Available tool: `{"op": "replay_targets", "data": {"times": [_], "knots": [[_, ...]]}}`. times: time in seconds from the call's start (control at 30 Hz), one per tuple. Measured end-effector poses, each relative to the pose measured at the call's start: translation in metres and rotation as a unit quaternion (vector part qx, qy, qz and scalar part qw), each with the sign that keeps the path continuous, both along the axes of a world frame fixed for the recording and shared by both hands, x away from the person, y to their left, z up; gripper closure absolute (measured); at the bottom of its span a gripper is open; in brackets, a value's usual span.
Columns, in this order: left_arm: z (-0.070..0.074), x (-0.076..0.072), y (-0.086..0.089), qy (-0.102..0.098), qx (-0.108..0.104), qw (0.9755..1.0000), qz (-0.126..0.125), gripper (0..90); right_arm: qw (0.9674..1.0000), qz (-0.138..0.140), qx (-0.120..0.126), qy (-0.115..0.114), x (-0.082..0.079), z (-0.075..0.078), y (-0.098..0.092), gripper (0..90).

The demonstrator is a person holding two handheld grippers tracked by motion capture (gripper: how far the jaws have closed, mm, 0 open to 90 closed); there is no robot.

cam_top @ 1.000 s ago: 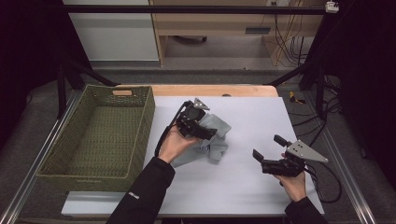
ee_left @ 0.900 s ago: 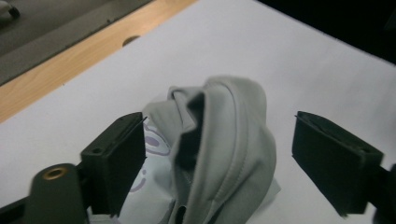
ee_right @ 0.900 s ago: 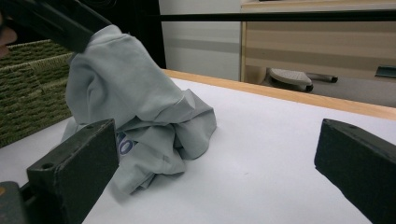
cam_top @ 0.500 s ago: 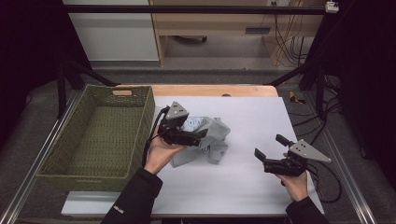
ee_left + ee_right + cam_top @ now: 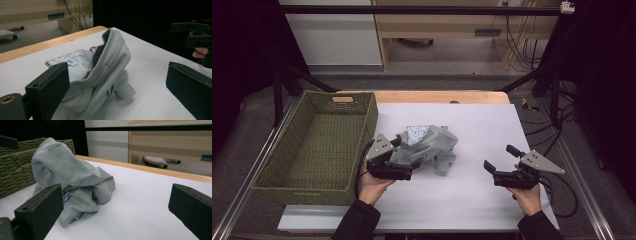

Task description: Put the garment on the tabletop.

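Since the left gripper (image 5: 409,167) has just been opening its jaws wide, gripping nothing beside the crumpled grey sweatshirt (image 5: 429,147) mid-frame, I'd bite a thick fold; right gripper (image 5: 501,164) gapes empty, lower right.

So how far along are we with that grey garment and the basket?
Early on. Nothing looks finished: the grey garment lies crumpled on the white table, and the wicker basket holds nothing. The left gripper, jaws just opened, sits at the cloth without gripping; the right gripper waits open. Gripping and handling remain.
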State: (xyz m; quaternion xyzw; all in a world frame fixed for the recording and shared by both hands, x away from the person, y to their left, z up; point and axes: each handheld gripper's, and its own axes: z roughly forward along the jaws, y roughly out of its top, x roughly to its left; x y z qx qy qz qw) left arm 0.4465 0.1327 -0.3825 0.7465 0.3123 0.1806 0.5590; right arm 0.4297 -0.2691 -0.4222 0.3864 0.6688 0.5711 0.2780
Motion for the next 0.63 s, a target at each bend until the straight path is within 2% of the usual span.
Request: {"op": "replay_targets", "data": {"times": [0.2, 0.33, 0.63], "knots": [[-0.016, -0.009, 0.012, -0.01, -0.02, 0.9997, 0.014, 3.4, 1.0, -0.003, 0.006, 0.004, 0.0, -0.002, -0.002, 0.3], [-0.018, -0.013, 0.021, -0.019, -0.032, 0.999, 0.023, 3.4, 1.0, -0.002, 0.002, 0.006, 0.0, -0.004, -0.002, 0.3], [-0.023, -0.019, 0.028, -0.022, -0.032, 0.9988, 0.031, 3.2, 0.9999, 0.005, 0.0, 0.011, -0.001, -0.006, 0.0, 0.3]]}}
